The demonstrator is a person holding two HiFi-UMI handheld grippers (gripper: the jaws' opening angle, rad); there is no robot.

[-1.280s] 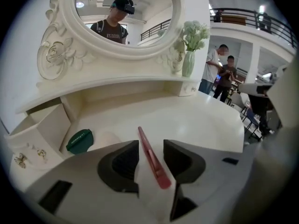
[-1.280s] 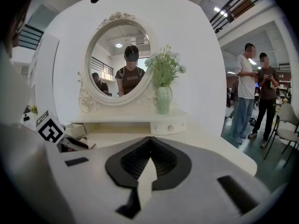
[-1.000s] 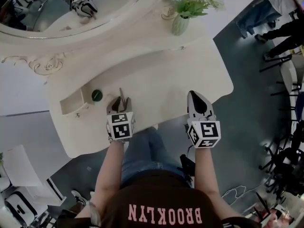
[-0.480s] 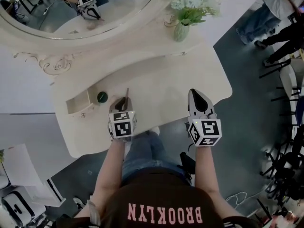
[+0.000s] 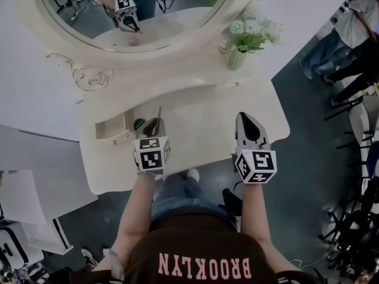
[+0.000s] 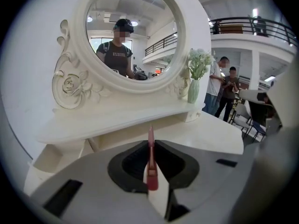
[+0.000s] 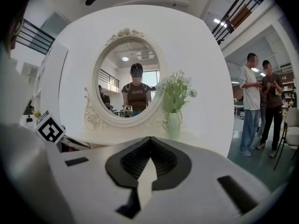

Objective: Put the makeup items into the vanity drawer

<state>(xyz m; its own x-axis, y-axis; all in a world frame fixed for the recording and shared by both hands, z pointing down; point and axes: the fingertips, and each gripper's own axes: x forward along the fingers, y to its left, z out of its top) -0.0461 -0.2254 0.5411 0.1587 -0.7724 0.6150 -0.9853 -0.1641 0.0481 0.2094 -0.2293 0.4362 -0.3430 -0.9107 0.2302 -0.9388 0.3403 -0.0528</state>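
Left tool (image 5: 153, 125) has just been closing, and it's now pinching a slim pink makeup stick (image 6: 150, 135), which runs straight out along the jaws toward the mirror, above the surface (image 5: 201, 123). The open drawer (image 5: 111, 136) sits just to this tool's left, a small dark green round item (image 5: 139, 123) between them, so I'd say the stick must swing left. Right tool (image 7: 149, 143) is pressed together on nothing, well farther from the drawer.
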